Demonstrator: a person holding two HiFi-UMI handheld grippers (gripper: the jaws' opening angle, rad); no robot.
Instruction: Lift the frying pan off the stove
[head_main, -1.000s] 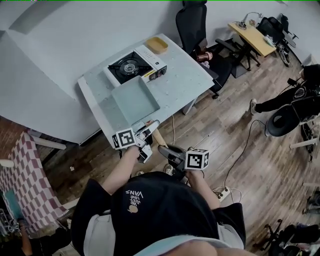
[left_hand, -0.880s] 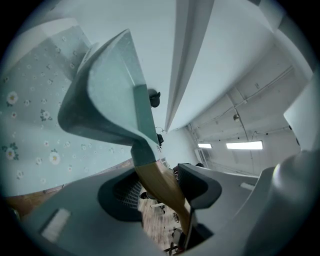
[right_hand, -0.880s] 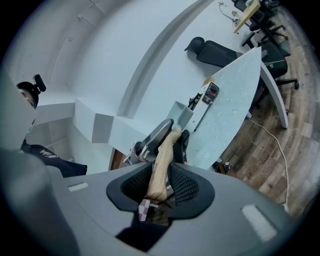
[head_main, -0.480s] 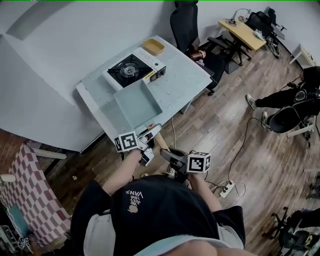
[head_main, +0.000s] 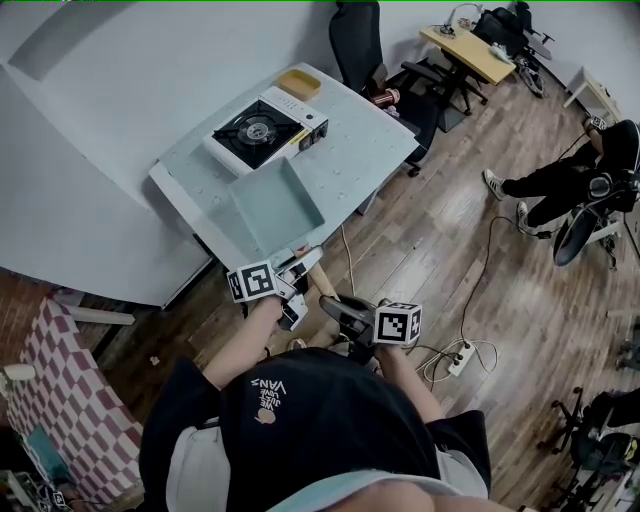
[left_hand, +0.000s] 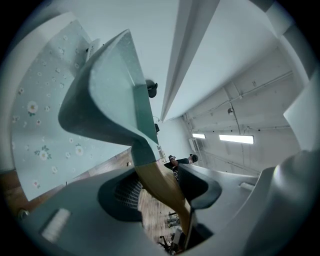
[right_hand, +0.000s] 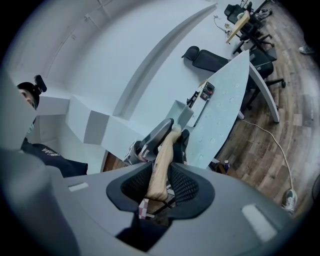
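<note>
The square teal frying pan (head_main: 275, 205) is in the middle of the head view, over the near end of the pale, flower-dotted table (head_main: 370, 150). It is clear of the black-topped stove (head_main: 262, 130) further up, and a yellow dish (head_main: 299, 84) lies beyond the stove at the far corner. The left gripper (head_main: 298, 265) and the right gripper (head_main: 345, 310) both pinch its wooden handle (right_hand: 159, 170), the left next to the pan and the right at the butt end. Wood floor (head_main: 480, 290) fills the right of the frame, with a black office chair (head_main: 360, 45) at the top, a desk (head_main: 468, 52) at upper right, a power strip (head_main: 462, 357) and a checked cloth (head_main: 60, 390) at lower left.
</note>
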